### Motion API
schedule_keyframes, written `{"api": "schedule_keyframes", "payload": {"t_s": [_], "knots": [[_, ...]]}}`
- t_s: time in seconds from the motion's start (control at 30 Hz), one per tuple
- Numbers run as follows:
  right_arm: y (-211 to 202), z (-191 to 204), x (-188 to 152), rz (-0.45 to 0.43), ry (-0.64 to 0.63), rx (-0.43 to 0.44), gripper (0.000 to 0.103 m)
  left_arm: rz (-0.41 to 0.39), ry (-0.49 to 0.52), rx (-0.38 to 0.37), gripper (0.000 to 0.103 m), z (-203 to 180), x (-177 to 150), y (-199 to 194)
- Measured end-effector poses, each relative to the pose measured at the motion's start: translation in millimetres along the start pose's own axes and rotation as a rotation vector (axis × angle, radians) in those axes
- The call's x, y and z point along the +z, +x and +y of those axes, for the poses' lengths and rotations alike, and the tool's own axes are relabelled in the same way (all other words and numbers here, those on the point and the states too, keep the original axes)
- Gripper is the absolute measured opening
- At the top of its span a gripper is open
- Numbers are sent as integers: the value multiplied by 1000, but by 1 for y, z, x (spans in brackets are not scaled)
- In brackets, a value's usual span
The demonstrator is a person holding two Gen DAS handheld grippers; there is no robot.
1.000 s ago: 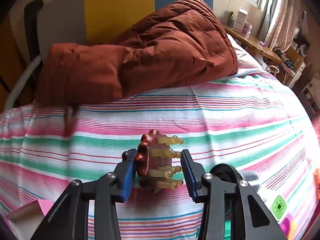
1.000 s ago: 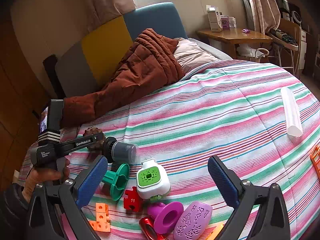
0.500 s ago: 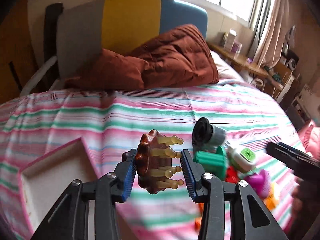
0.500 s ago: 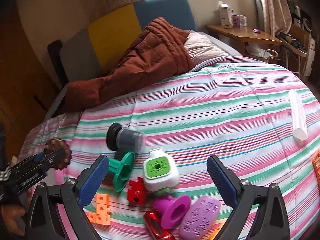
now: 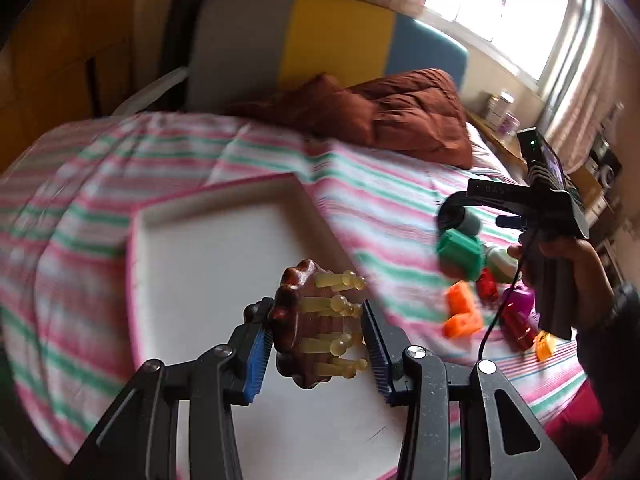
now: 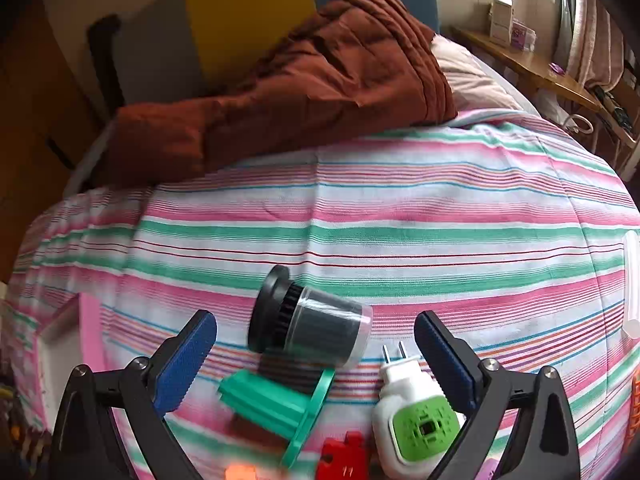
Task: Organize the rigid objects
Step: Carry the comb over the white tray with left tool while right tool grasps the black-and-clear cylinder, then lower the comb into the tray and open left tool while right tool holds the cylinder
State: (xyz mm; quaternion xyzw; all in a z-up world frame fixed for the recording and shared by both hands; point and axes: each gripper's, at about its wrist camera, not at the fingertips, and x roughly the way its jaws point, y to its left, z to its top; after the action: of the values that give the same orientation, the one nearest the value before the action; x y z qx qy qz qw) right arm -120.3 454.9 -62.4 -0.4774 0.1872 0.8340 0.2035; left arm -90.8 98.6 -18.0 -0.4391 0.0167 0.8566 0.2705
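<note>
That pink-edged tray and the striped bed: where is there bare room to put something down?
The pink-edged tray shows a bare white floor. The striped bedspread lies free between the brown quilt and the black-capped jar. Nearer, the jar, green spool and white plug crowd together.

A home bedroom: a bed [image 6: 400,216] with striped sheet, a rust-brown quilt [image 6: 320,80], a padded headboard [image 5: 336,36], a curtained window [image 5: 500,4].

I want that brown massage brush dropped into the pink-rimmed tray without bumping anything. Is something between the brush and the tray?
Nothing visible. The left tongs hold the brown massage brush over the tray, whose white floor looks bare. The toys lie off to the right on the bedspread.
</note>
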Motion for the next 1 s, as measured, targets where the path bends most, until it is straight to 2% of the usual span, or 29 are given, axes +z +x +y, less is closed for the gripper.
{"api": "schedule_keyframes", "payload": {"t_s": [0.13, 0.17, 0.2, 0.23, 0.33, 0.47, 0.63, 0.9, 1.0], "knots": [[21, -1, 2, 46, 39, -9, 99, 5, -59, 30, 44, 29, -17, -13], [25, -1, 1, 51, 38, -7, 79, 6, -72, 33, 44, 34, -19, -15], [28, 0, -1, 54, 36, -13, 72, 6, -83, 38, 44, 38, -22, -17], [30, 0, -2, 62, 43, -13, 71, 4, -92, 45, 44, 42, -26, -20], [21, 5, -4, 38, 11, 14, 71, -7, -101, 62, 44, 46, -33, -26], [-17, 21, -15, -55, -90, 45, 71, -11, -110, 65, 44, 44, -34, -28], [-64, 42, -51, -120, -242, 132, 71, -29, -86, 95, 44, 39, -33, -37], [-87, 41, -126, -85, -366, 196, 71, -60, -48, 177, 44, 34, -37, -51], [-84, 37, -143, -57, -389, 210, 71, -89, -15, 222, 36, 30, -38, -59]]}}
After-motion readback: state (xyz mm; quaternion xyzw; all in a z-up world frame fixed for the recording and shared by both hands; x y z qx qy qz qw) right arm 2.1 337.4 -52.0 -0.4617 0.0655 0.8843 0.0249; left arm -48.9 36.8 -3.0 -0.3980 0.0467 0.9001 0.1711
